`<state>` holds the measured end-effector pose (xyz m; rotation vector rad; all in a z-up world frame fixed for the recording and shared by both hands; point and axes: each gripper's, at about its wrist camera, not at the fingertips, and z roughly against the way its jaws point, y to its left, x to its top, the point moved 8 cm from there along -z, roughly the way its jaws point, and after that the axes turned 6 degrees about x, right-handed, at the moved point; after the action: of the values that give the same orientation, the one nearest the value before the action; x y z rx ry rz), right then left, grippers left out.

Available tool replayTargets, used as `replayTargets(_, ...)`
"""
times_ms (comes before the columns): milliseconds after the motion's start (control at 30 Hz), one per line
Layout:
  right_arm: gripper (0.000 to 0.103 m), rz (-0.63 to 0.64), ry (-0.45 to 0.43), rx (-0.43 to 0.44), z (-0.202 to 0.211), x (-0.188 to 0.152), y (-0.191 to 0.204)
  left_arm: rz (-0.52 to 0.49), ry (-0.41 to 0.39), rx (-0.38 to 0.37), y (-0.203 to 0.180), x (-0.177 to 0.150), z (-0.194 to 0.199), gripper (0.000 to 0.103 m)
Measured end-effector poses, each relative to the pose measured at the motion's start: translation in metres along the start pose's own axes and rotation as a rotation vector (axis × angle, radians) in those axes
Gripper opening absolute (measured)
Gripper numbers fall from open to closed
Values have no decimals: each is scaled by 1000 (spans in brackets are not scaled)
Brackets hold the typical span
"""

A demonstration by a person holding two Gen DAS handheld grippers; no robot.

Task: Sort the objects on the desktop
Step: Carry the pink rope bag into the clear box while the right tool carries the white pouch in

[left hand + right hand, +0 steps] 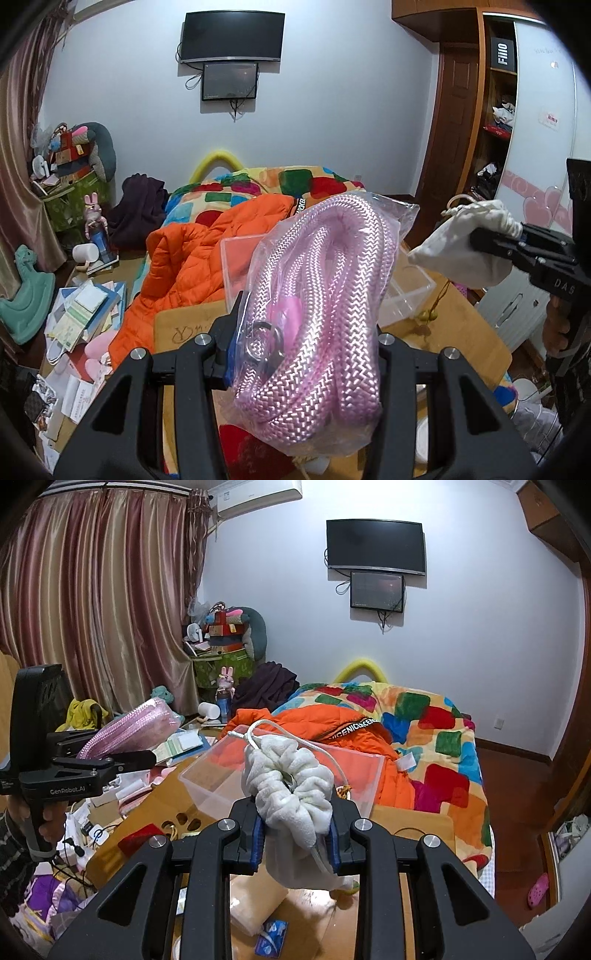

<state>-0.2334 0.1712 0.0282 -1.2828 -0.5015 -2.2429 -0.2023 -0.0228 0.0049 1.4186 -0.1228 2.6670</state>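
My left gripper (306, 350) is shut on a clear plastic bag of coiled pink rope (317, 295) and holds it up above the desk; it also shows in the right wrist view (136, 727). My right gripper (295, 834) is shut on a white drawstring cloth pouch (291, 786), held above the desk; the pouch also shows in the left wrist view (461, 240). A clear plastic box (221, 775) stands open on the wooden desk (147, 812), just ahead of both grippers. In the left wrist view the box (406, 295) is partly hidden behind the rope bag.
An orange down jacket (192, 258) and a colourful blanket (443, 738) lie on the bed behind the desk. Papers and books (85, 310) pile up at the left. A blue packet (271, 934) and a padded envelope (255, 904) lie on the desk below my right gripper.
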Motion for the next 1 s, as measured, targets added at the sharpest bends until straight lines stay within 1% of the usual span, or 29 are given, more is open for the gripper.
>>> replayTargets(200,24,-29,39,0,-25,-4,-13,6,27,-5,-2,7,-25,45)
replayTargets(500,24,-80,131,28,-74,-18,-31,18,105,-23,-2,5,-71,45)
replayTargets(733,24,-57,149,35,-95,-20,-32,1,166,-23,-9,-3,-105,45)
replayTargets(1000,27,-39,168,31,-113,-27,-33,-41,211,-18,-19,-12,-128,45)
